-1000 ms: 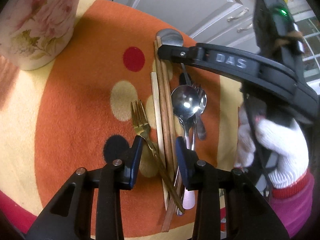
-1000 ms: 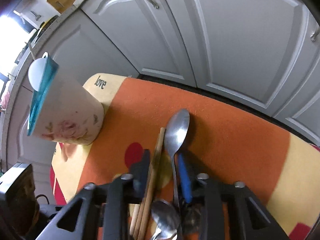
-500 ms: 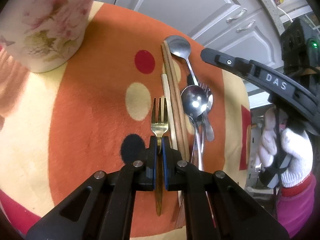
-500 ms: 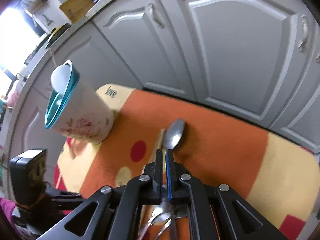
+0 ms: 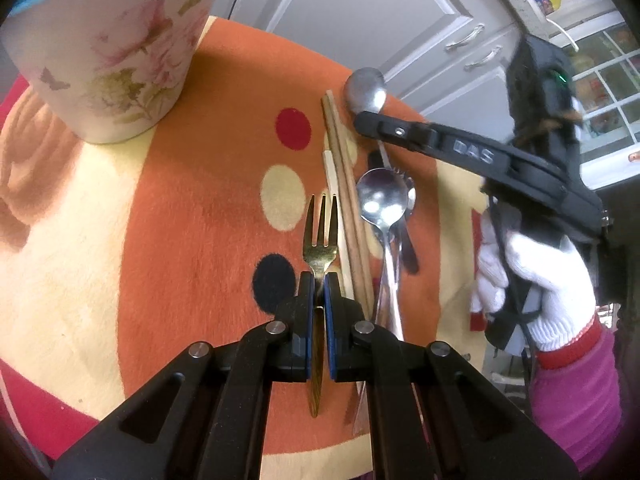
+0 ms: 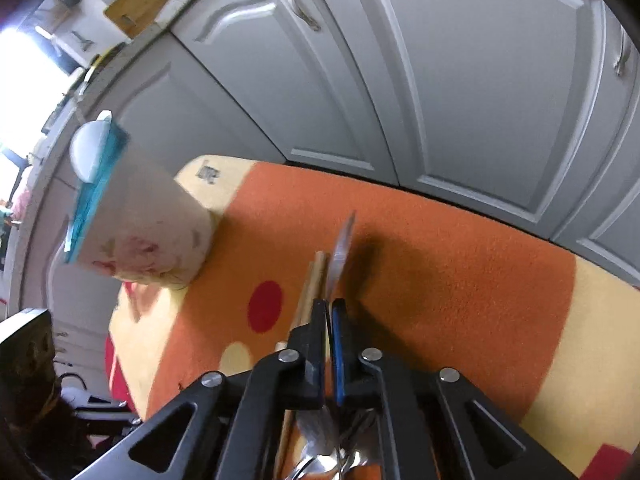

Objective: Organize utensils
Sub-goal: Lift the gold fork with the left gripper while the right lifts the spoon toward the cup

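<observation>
My left gripper [image 5: 319, 280] is shut on the neck of a gold fork [image 5: 319, 232], tines pointing away, over the orange mat [image 5: 192, 216]. Beside it lie wooden chopsticks [image 5: 344, 184] and a pile of steel spoons [image 5: 382, 200]. My right gripper [image 6: 330, 308] is shut on the handle of a steel spoon [image 6: 342, 246], turned on edge above the mat [image 6: 460, 280]; it also shows in the left wrist view [image 5: 366, 90] under the right gripper's arm. A floral cup [image 5: 108, 52] with a teal rim stands at the far left, also in the right wrist view [image 6: 136, 224].
Grey cabinet doors [image 6: 440, 80] stand just beyond the mat's far edge. The chopsticks [image 6: 310, 292] lie left of the right gripper's fingers. More spoons [image 6: 332, 464] lie under the right gripper. A gloved hand [image 5: 536, 280] holds the right gripper at the right.
Both grippers closed: the left on the gold fork, which turned straight, the right on the steel spoon's handle. The spoon has since rolled onto its edge and lifted slightly.
</observation>
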The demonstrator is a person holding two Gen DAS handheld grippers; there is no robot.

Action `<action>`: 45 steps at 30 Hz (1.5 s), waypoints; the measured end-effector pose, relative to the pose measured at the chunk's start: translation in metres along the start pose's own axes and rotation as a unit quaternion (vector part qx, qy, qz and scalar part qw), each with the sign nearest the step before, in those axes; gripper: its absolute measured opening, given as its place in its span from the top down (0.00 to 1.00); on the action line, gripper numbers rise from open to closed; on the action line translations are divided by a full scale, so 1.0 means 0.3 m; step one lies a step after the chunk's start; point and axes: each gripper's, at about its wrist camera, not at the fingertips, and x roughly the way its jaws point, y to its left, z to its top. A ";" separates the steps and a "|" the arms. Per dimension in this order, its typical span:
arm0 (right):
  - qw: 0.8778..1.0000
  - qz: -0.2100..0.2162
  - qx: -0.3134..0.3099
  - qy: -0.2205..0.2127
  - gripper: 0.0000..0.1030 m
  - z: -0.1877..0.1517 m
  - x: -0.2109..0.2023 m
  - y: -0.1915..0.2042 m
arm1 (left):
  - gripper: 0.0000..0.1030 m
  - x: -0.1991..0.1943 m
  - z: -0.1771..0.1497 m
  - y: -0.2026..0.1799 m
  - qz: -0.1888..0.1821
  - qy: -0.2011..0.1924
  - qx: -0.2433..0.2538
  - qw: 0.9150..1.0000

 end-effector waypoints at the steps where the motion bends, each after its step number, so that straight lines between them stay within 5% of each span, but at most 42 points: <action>1: 1.000 0.004 -0.003 -0.008 0.98 -0.008 -0.028 0.008 | 0.97 -0.007 0.004 -0.002 -0.002 -0.002 0.001 1.000; 13: 0.994 0.051 0.000 -0.095 0.98 -0.108 -0.314 0.093 | 0.97 -0.155 -0.002 -0.016 -0.020 -0.043 0.019 0.999; 23: 0.992 0.055 -0.022 -0.116 0.98 -0.131 -0.395 0.182 | 0.97 -0.317 -0.024 -0.033 -0.028 -0.083 0.028 0.996; 36: 0.978 0.089 -0.080 -0.172 0.98 0.073 -0.501 0.433 | 0.97 -0.717 0.168 0.035 -0.010 -0.202 0.023 0.979; 45: 0.973 0.083 -0.091 -0.194 0.98 0.259 -0.442 0.558 | 0.97 -0.782 0.338 0.148 0.054 -0.251 0.008 0.966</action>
